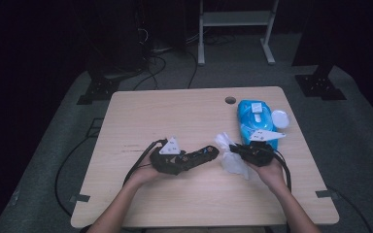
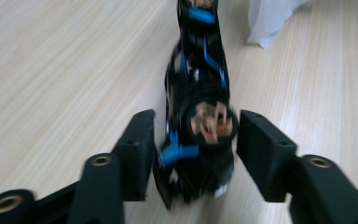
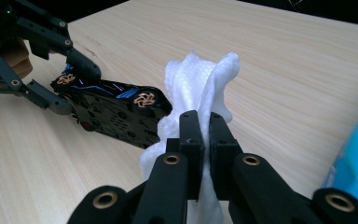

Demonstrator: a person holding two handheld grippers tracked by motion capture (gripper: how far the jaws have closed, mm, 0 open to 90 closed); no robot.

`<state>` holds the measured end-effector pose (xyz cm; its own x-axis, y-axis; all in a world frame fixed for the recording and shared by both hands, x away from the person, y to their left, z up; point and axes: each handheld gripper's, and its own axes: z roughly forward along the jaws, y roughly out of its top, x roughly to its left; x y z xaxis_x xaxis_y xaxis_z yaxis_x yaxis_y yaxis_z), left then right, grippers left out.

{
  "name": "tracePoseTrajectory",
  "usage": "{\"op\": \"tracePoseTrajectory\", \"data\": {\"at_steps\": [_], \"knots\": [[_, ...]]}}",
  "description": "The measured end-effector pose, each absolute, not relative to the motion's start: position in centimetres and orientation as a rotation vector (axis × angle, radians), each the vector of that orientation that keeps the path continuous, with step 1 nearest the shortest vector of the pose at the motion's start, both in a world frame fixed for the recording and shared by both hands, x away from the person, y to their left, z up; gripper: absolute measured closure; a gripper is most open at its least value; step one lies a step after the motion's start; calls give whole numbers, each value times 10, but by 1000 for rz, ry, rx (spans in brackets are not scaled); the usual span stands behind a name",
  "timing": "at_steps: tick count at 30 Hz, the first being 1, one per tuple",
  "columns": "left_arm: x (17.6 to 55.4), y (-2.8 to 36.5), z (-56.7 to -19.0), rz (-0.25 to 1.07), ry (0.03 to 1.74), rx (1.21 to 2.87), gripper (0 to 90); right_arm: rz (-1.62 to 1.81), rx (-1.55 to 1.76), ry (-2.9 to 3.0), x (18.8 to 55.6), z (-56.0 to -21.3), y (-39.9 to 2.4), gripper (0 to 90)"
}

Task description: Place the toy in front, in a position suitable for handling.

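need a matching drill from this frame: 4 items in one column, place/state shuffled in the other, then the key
1. black gadget
2. white wipe
3. blue wipe pack
4. table hole

A. pinched in the right gripper
B. far edge, uncovered
C. between the left gripper jaws
D. lying flat at the table's right side

Pairs: 1-C, 2-A, 3-D, 4-B

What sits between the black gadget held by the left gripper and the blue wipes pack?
In the high view, the white wipe and the right gripper pinching it lie between the black gadget and the blue wipes pack.
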<state>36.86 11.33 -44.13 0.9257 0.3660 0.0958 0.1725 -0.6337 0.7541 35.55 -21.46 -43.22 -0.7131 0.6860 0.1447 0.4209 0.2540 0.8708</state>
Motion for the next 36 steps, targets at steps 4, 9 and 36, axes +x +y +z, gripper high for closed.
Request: {"op": "tracePoseTrajectory", "data": {"at_steps": [4,9,36], "knots": [[375,96,-436,309,396,2303,404,1471,1057,2268,357,-438,-217,862],[382,75,-434,310,410,2391,405,1500,1071,2285,361,-445,-210,861],[387,87,-434,201,423,2484,493,1553,1007,2333,359,-446,-180,860]]}}
